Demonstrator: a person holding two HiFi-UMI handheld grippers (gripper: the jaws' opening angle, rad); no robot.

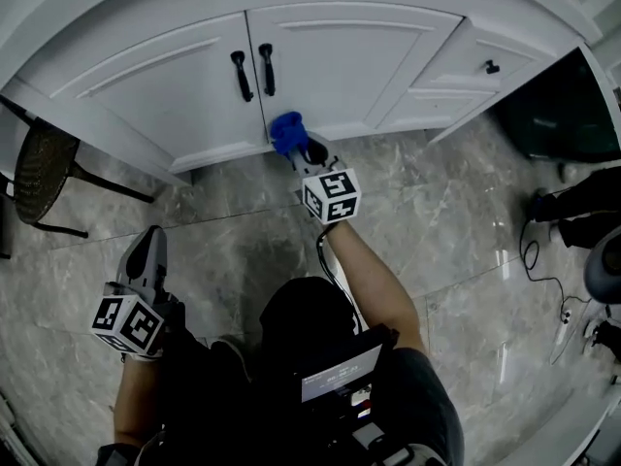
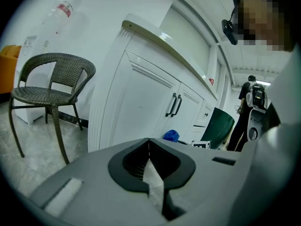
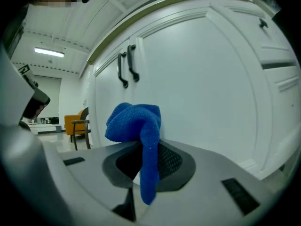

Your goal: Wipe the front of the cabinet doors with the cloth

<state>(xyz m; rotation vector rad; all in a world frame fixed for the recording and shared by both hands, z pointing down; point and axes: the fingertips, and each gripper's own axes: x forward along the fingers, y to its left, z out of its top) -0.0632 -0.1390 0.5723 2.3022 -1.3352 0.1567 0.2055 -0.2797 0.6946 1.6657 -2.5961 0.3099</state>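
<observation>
The white cabinet has two doors [image 1: 340,61] with a pair of black handles [image 1: 253,73] at their meeting edge. My right gripper [image 1: 301,151] is shut on a blue cloth [image 1: 287,131], which bunches at the jaw tips close to the lower part of the right door [image 3: 197,93]; touching or not, I cannot tell. In the right gripper view the blue cloth [image 3: 137,126] hangs down between the jaws. My left gripper [image 1: 147,260] is held low at the left, over the floor, shut with nothing in it. From the left gripper view the doors [image 2: 150,107] and the cloth [image 2: 170,135] show far off.
A dark wicker chair [image 1: 44,168] stands left of the cabinet, also in the left gripper view [image 2: 49,81]. Drawers with a black knob [image 1: 492,67] sit right of the doors. Cables [image 1: 543,280] and dark equipment [image 1: 582,207] lie on the marble floor at the right.
</observation>
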